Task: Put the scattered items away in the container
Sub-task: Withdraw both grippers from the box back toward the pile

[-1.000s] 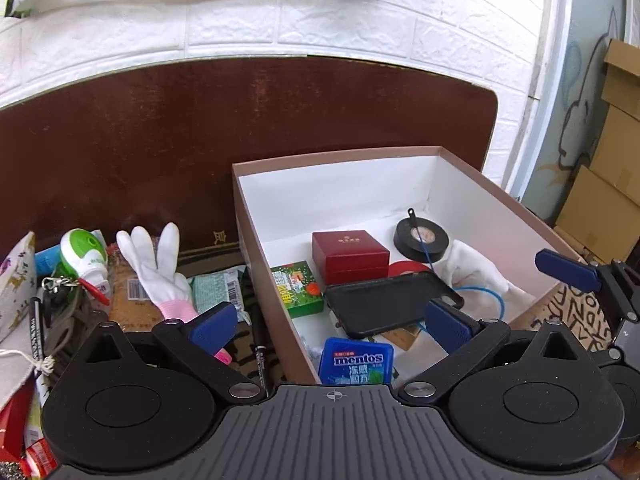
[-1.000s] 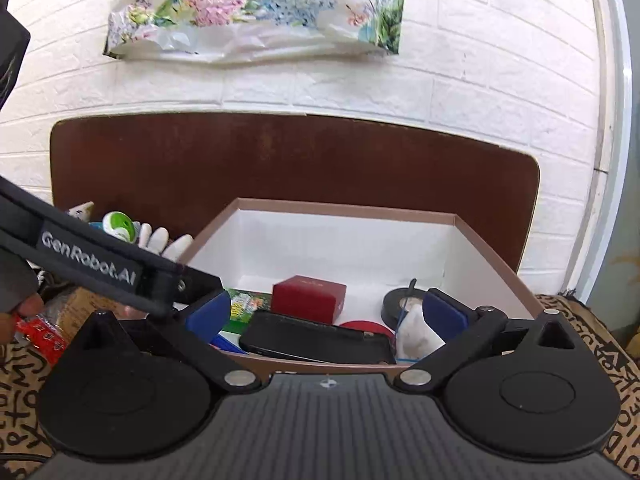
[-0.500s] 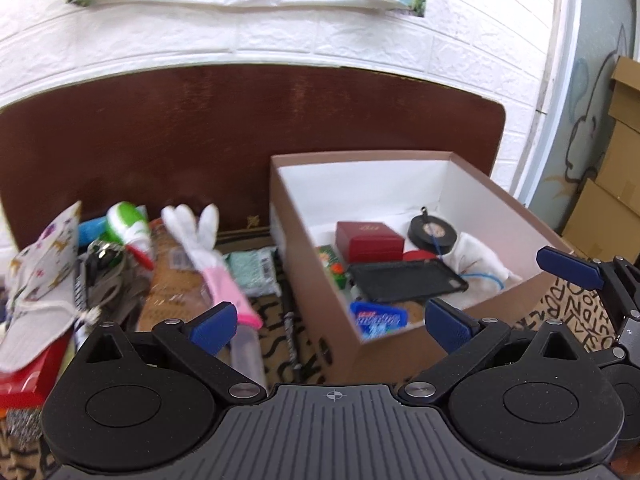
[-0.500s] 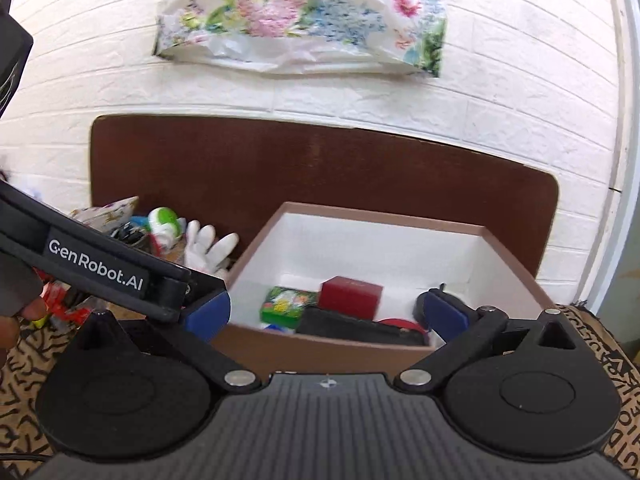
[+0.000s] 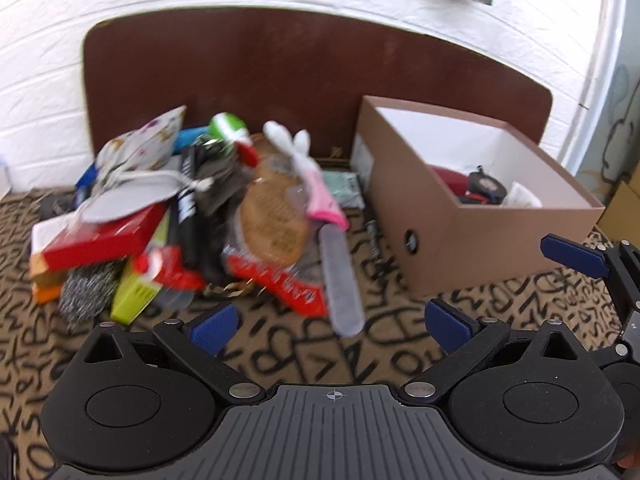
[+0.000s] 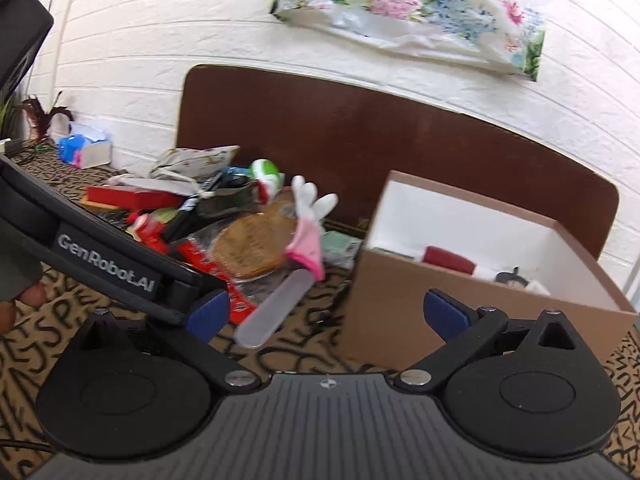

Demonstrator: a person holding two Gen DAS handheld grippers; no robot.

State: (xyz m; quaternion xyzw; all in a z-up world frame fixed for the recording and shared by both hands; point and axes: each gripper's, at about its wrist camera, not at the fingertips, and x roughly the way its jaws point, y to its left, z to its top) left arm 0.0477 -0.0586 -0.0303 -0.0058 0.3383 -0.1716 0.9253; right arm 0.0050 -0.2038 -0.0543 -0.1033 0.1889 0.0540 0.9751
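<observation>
A brown cardboard box (image 5: 472, 224) (image 6: 404, 292) with a white inside stands at the right; a red case (image 6: 450, 260) and black tape roll (image 5: 486, 186) lie in it. Left of it sits a pile of scattered items: a white and pink glove (image 5: 304, 168) (image 6: 310, 220), a round brown packet (image 5: 272, 220) (image 6: 248, 248), a translucent stick (image 5: 342, 280) (image 6: 276, 308), a red box (image 5: 104, 236). My left gripper (image 5: 332, 326) is open and empty, low over the cloth before the pile. My right gripper (image 6: 328, 314) is open and empty, between pile and box.
A patterned brown cloth (image 5: 380, 344) covers the surface. A dark wooden board (image 5: 304, 80) and a white brick wall (image 6: 160, 20) stand behind. A floral plastic bag (image 6: 420, 4) hangs on the wall. The other gripper's fingers (image 5: 572, 256) show at the right of the left wrist view.
Both grippers have drawn back from the box and swung left toward the pile. The box has shifted to the right in both views. Both stay open and empty.
</observation>
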